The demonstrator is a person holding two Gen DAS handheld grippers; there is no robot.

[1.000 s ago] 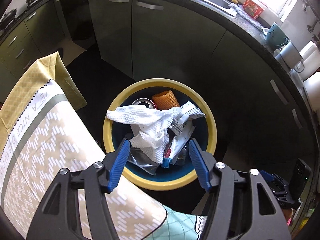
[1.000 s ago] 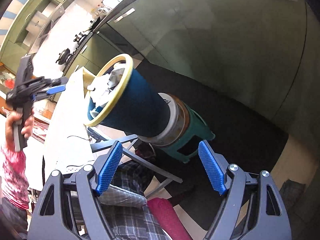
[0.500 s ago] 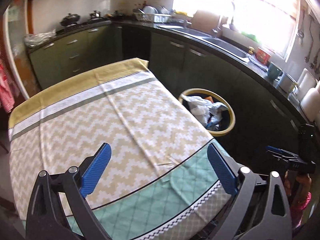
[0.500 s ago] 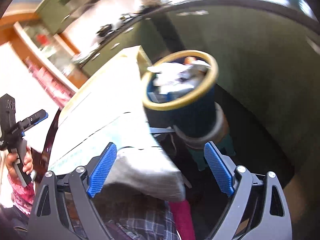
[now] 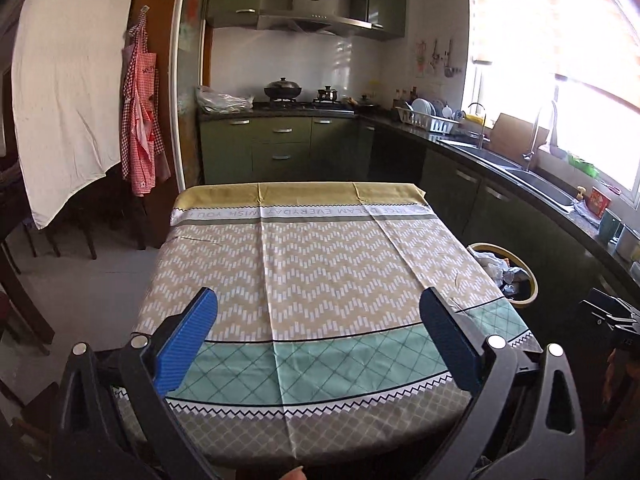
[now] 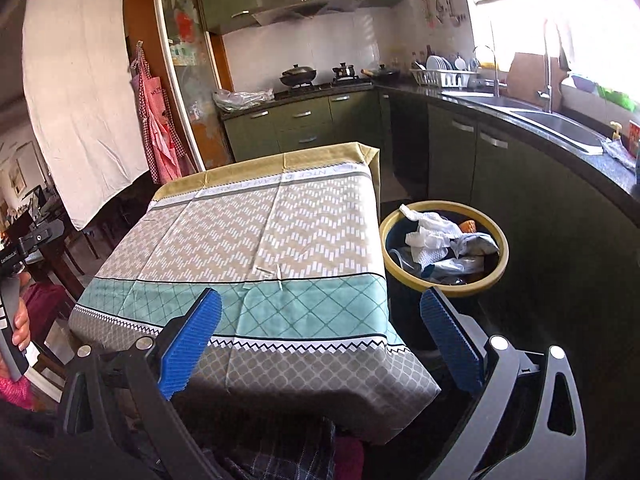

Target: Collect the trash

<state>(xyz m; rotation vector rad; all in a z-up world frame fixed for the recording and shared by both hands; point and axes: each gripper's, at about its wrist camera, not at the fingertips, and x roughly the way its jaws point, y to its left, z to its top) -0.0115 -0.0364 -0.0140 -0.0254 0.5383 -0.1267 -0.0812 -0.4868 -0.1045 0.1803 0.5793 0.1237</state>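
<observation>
A dark blue trash bin with a yellow rim (image 6: 503, 256) stands on the floor by the table's right side; it also shows in the left wrist view (image 5: 533, 286). It holds crumpled white paper (image 6: 430, 236), wrappers and an orange item (image 6: 469, 225). My left gripper (image 5: 320, 338) is open and empty, held over the near edge of the table. My right gripper (image 6: 322, 338) is open and empty, over the table's near right corner, close to the bin. The right gripper's body shows at the right edge of the left wrist view (image 5: 612, 316).
The table carries a patterned tablecloth (image 5: 320, 264) in beige, teal and yellow, with nothing on it. Green kitchen cabinets (image 6: 500, 160) and a counter with a sink (image 6: 556, 120) run along the right. A stove with pots (image 5: 296, 92) stands at the back. Dark chairs (image 5: 80, 220) stand at left.
Both grippers have pulled back and tilted up from the bin. The views now look across the bare table toward the kitchen. Both stay open and empty.
</observation>
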